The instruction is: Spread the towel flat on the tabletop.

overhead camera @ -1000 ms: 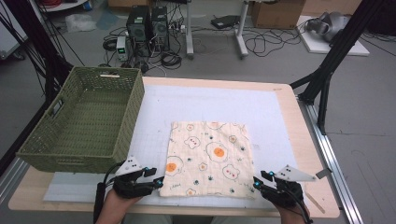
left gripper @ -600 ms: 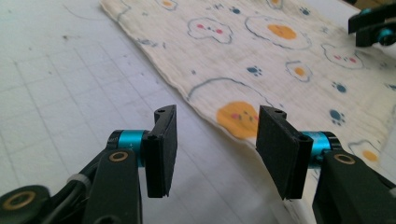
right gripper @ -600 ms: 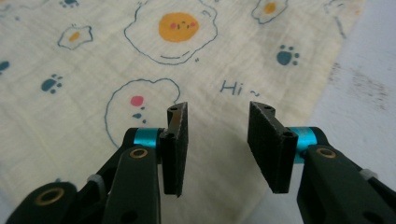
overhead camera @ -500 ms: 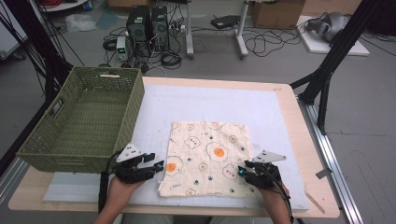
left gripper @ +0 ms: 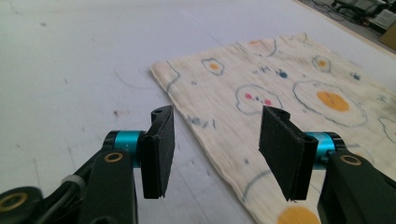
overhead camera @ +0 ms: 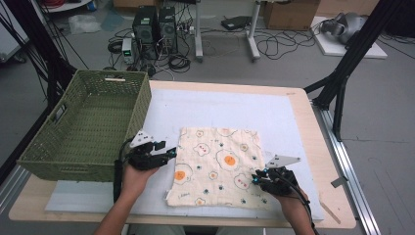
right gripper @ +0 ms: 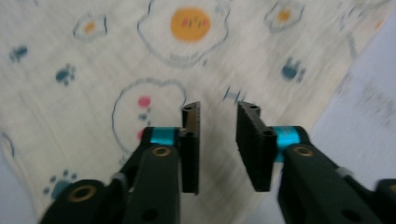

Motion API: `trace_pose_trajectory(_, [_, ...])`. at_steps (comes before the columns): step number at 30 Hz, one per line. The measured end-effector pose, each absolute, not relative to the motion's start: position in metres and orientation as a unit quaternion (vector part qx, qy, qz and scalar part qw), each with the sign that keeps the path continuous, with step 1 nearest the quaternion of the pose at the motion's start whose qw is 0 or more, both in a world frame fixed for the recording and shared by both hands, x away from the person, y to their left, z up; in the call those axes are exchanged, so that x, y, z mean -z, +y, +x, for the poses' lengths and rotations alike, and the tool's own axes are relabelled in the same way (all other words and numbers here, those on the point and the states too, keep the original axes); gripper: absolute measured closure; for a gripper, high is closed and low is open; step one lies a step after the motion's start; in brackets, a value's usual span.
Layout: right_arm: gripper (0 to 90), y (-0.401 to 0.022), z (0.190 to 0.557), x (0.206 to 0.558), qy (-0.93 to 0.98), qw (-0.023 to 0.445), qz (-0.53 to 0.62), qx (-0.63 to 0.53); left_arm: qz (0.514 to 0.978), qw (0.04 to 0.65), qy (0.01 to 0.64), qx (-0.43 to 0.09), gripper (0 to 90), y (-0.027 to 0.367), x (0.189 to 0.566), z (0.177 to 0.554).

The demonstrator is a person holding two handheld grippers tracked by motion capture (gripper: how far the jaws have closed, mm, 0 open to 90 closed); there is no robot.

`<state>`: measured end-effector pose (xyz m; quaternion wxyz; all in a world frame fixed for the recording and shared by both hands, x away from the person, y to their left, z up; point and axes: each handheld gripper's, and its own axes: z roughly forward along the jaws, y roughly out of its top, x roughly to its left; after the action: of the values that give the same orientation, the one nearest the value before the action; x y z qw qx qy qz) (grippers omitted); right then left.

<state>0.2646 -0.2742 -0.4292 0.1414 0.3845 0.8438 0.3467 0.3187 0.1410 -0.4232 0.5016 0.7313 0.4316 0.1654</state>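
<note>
While the printed cloth (overhead camera: 218, 166) lies flat on the desk (overhead camera: 313, 147), left claw (left gripper: 212, 151) has just been opening astride its near-left edge, right claw (right gripper: 218, 147) closing, empty, above its right edge.

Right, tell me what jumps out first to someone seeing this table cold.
The cream cloth printed with fried eggs lies flat on the white mat near the front of the table. A big green woven basket stands at the table's left edge. A hand-held gripper sits at each side of the cloth: the left gripper open at its left edge, its jaws just opening, and the right gripper open over its right part, its jaws just closing.
</note>
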Motion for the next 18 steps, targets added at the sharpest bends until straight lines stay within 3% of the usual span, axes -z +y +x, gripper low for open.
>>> trace_pose_trajectory(5, [60.1, -0.283, 0.28, 0.422, 0.817, 0.165, 0.393, -0.389, 0.732, 0.494, 0.436, -0.174, 45.6, 0.132, 0.423, 0.343])
trace_pose_trajectory(18, [56.6, -0.294, 0.279, 0.425, 0.811, 0.181, 0.403, -0.384, 0.749, 0.443, 0.463, -0.169, 44.1, 0.103, 0.443, 0.41])
